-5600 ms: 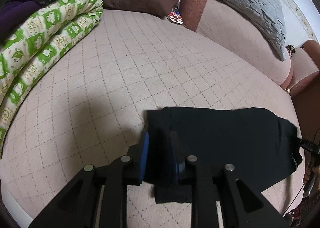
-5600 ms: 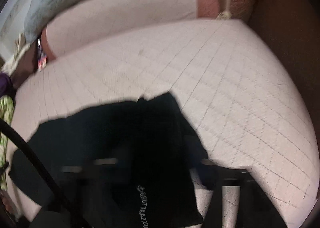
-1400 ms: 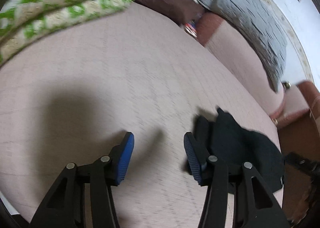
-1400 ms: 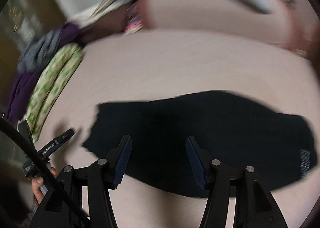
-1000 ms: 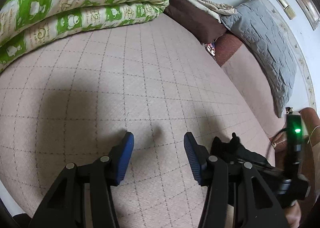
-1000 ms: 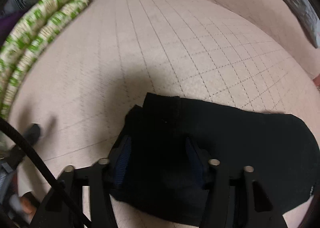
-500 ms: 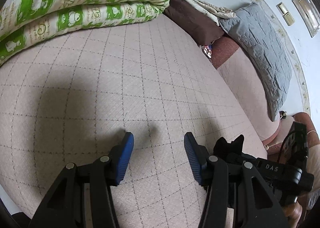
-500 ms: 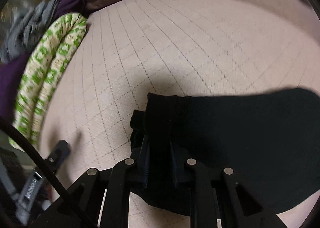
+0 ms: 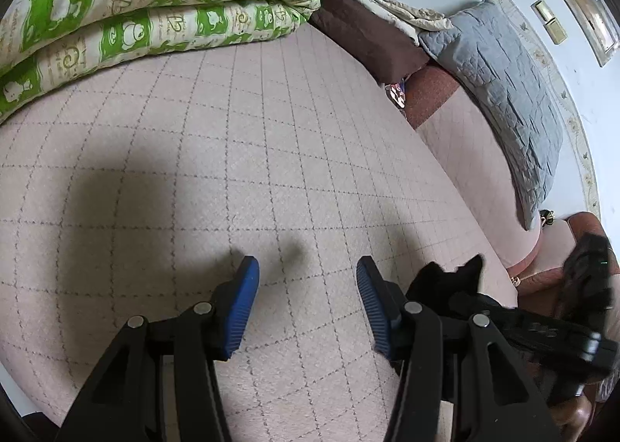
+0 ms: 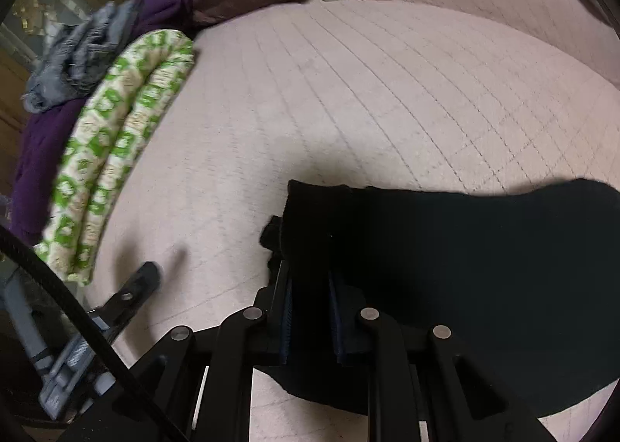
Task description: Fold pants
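**Right grip on pants edge; left jaws wide over bare bed**

Bed [image 9: 240, 155]: pale pink quilted cover with a stitched diamond grid, fills both views.

Green-and-cream quilt [image 9: 155, 4]: folded, lies along the far left edge of the bed. Grey pillow [image 9: 503, 93] leans at the far right side.

Black pants [image 10: 465, 248]: folded, lie flat on the bed, spread to the right in the right wrist view. Only a dark corner [image 9: 449, 279] shows in the left wrist view.

Right hand-held gripper [image 10: 310, 287]: jaws narrow, clamped on the left end of the pants; the layers there look bunched, though the dark cloth hides detail.

Left hand-held gripper [image 9: 306, 283]: blue pads wide apart, nothing between them, over bare bed cover just beside the pants.
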The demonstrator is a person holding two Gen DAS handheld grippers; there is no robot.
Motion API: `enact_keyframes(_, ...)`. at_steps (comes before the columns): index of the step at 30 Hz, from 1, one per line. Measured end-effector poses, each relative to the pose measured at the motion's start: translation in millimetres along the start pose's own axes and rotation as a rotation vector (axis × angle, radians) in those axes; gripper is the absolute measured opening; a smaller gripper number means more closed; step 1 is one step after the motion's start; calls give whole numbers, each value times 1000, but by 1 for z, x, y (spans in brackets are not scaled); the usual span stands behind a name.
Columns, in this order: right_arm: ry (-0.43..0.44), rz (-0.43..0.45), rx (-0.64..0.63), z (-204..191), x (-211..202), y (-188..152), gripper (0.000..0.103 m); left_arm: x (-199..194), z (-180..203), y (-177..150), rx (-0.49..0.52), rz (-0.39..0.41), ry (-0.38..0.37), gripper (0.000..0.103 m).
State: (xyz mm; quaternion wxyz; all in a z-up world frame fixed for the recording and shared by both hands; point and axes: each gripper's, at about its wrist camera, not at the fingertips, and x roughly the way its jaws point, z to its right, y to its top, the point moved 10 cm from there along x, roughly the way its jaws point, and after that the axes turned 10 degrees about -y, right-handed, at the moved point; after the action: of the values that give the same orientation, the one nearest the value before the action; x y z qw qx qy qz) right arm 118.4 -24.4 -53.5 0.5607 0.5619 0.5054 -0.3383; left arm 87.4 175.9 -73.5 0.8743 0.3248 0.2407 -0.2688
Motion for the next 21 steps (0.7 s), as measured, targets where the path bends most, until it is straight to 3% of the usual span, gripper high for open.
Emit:
enact_keyframes(3,-3,-59,10,6,23,-9,19,-1,0,0,5,4,2,51)
enact_keyframes(7,12,-44,27,6,21,-12,25,0,-1,-1,-6,-3,-2,51)
enact_keyframes(11,6,-46,-20,-3,18,-17,25,1,3,-3,7,-11,-8,51)
enact_keyframes(12,14,-44,-20,-3,17,-17,23,1,4,-3,9,-9,-8,51)
enact_keyframes(13,15,-41,-25,-4,17,-18,13,1,4,-3,9,-7,-7,51)
enact_keyframes(16,8,-41,-30,-3,18,-20,11,1,3,-3,2,-9,-11,51)
enact_keyframes(21,91,-33,-38,-19,-3,-24,11,0,3,-2,-3,-5,-12,51)
